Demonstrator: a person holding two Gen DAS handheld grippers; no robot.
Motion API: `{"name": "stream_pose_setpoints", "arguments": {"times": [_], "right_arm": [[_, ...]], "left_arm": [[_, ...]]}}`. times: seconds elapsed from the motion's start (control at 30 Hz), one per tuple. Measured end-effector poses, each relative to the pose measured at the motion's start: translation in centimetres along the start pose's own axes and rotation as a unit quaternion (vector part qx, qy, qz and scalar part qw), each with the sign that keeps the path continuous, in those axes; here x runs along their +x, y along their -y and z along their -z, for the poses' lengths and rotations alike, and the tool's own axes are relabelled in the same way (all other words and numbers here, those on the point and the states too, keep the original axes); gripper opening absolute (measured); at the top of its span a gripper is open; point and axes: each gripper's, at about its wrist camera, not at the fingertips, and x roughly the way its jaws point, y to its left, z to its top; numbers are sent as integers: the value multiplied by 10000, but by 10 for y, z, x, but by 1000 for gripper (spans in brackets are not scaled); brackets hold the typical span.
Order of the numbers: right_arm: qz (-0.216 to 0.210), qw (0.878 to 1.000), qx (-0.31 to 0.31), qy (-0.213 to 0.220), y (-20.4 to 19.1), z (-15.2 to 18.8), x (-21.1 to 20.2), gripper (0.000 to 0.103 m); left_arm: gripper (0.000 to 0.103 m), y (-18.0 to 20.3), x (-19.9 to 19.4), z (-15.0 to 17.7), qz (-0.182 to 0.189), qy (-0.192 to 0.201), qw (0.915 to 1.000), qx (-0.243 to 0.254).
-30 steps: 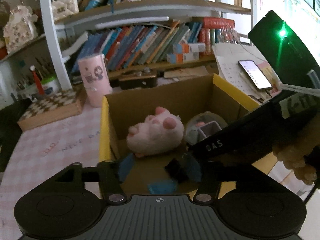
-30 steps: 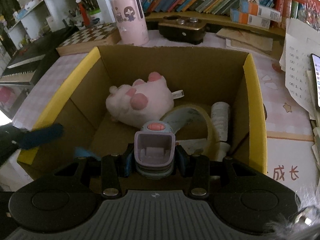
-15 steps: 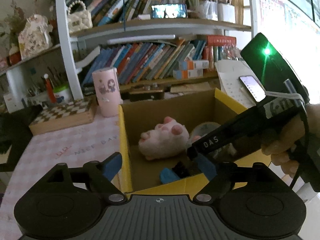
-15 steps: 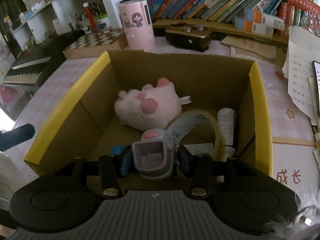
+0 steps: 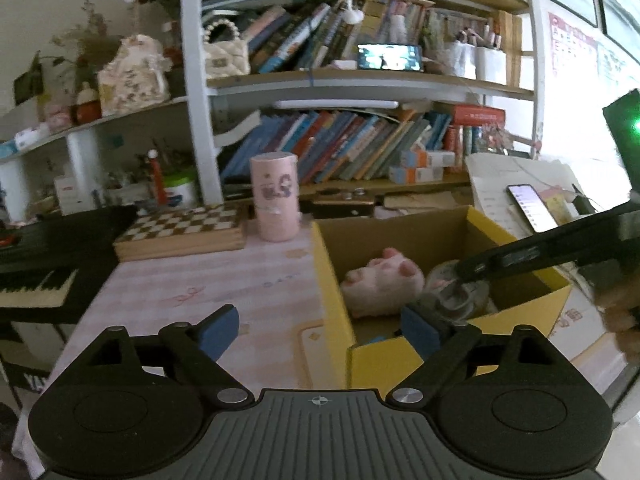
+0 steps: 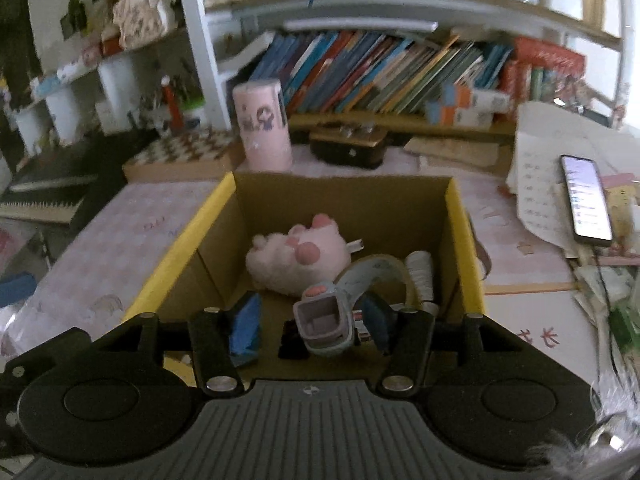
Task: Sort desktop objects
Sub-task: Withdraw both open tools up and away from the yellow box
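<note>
- Left wrist view: the left gripper is hanging with its fingers spread wide, having just been opening, nothing between them. One pad is over the pink table, the other at the box rim.
- Right wrist view: the right gripper has just been opening; its fingers are standing apart around the grey toy, which is sitting tilted in the box's near end beside the plush and tape.

Cardboard box, yellow-edged flaps, open top, on pink checked desk. Inside: pink plush toy on its side toward the back; clear tape roll leaning right of it; white tube along right wall; small grey-lilac gadget with pink button, tilted, at near side
</note>
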Motion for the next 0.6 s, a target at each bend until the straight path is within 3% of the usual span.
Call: {"name": "stream_pose_setpoints", "arguments": {"times": [0.27,0.6], "right_arm": [[427,9964,470,560,-10,26,-46,62],[654,9939,416,785,-47,68,-82,73]], "left_arm": [[96,-27,-33,21,-302,58,9994,-137],[98,-55,-68,46,-381,62,9988,-308]]}}
